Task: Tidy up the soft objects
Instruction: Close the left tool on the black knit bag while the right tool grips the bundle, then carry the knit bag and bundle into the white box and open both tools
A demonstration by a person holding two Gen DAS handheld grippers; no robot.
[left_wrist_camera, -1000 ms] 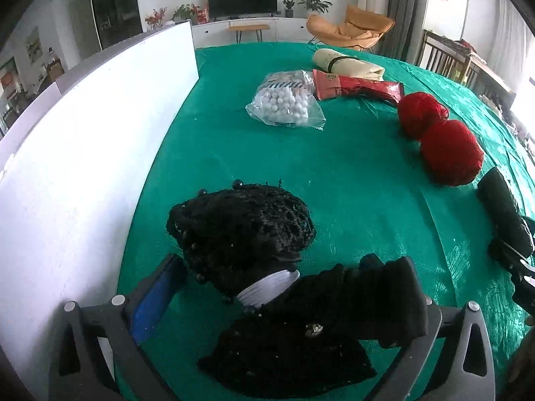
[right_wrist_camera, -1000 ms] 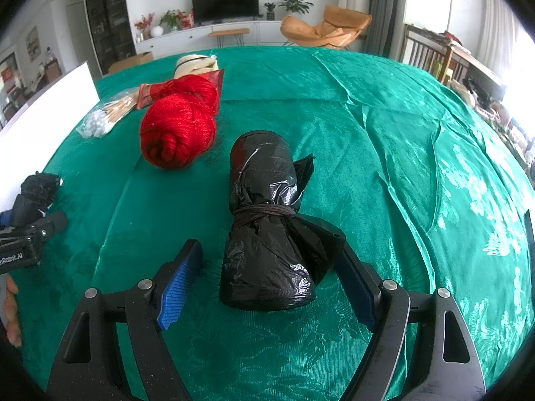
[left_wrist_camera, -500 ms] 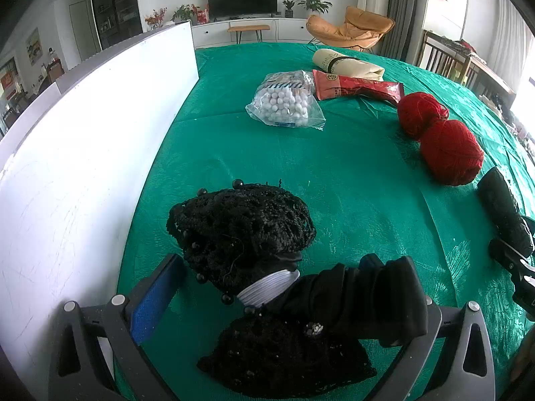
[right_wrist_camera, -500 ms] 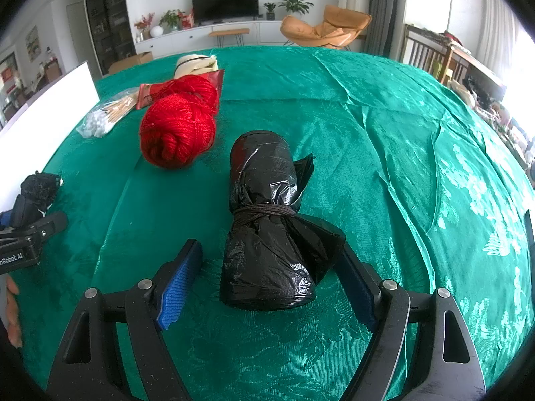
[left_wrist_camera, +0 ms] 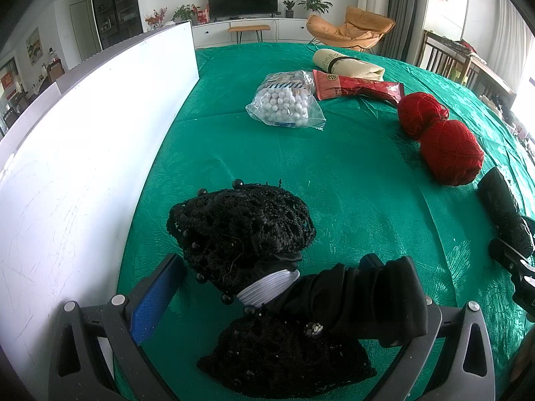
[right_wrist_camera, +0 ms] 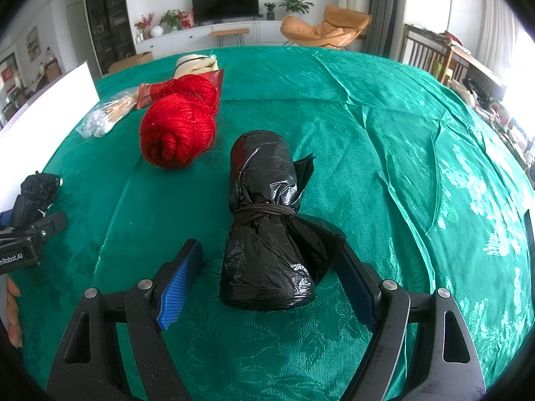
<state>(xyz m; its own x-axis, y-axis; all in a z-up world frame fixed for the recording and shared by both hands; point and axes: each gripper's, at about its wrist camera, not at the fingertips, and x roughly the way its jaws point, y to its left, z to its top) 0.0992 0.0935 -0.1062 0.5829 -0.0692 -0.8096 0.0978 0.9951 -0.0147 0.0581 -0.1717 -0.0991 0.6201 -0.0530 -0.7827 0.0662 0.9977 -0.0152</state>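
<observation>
Counter under green cloth (right_wrist_camera: 384,140), right tool (right_wrist_camera: 267,284) spread around black plastic roll (right_wrist_camera: 267,234), pads clear of it, left tool (left_wrist_camera: 267,287) spread around black beaded garment (left_wrist_camera: 244,227), red yarn (right_wrist_camera: 177,133) just beyond roll.

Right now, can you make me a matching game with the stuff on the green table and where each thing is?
Things:
1. black plastic bag roll tied with brown string
2. black beaded crochet cloth
3. clear bag of white cotton swabs
4. two red yarn balls

Places:
A. beside the red packet
B. between the open right gripper
C. next to the white board
D. just beyond the bag roll

Pairs: 1-B, 2-C, 3-A, 4-D
</observation>
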